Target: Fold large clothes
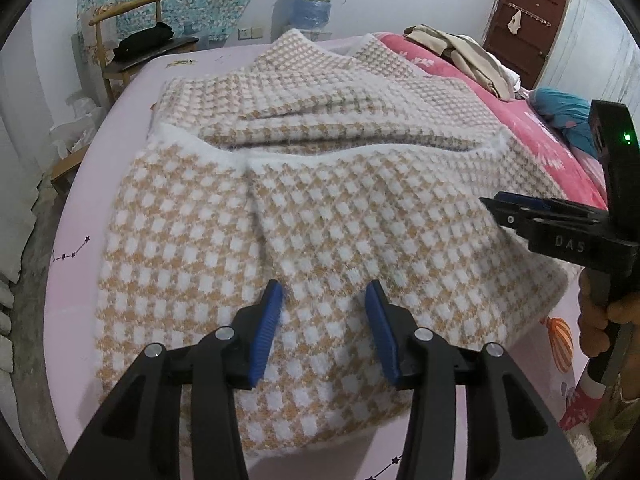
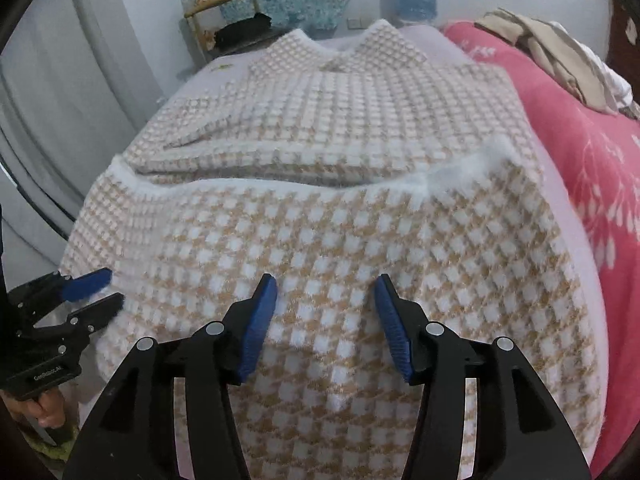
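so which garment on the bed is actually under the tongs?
The tan-and-white checked sweater, spread on the pink sheet beneath both open tongs. The beige clothes pile lies apart on the red blanket.

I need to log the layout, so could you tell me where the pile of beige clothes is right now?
The beige clothes lie at the far right in both views, on the red blanket beyond the checked sweater, near the brown door.
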A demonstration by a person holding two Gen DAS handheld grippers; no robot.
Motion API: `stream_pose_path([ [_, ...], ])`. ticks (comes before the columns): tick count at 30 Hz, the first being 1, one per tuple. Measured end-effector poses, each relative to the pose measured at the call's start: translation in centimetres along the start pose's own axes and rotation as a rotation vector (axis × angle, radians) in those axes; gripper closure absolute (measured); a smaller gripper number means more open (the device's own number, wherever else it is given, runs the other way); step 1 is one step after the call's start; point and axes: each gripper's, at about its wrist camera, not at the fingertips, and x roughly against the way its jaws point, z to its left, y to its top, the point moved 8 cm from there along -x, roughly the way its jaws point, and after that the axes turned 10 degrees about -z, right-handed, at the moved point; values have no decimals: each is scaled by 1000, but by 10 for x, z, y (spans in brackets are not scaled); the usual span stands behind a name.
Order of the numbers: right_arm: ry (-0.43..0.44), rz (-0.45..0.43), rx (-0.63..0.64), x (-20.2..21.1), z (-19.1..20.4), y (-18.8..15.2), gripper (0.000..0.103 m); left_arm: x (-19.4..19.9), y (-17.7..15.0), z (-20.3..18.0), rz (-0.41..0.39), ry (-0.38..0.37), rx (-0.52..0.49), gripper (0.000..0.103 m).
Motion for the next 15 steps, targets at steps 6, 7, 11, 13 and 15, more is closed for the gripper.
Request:
stream_pose_path([
  [6, -87, -66, -19, 30, -30, 16, 44, -5, 2, -4, 24, 30, -26, 58],
  [7, -105, -79, -25, 35, -38, 18, 41, -6, 2, -4, 30, 35, -26, 57],
  [11, -161, -62, -58, 37, -67, 12, 36, -8, 3, -4, 49, 53, -17, 56],
  [13, -170, -18, -70, 27, -76, 2, 35, -8, 3, -4, 57, 60, -12, 55],
  [15, -190, -3, -45, 18, -79, -3, 35, -8, 4, -4, 66, 67, -6, 55],
])
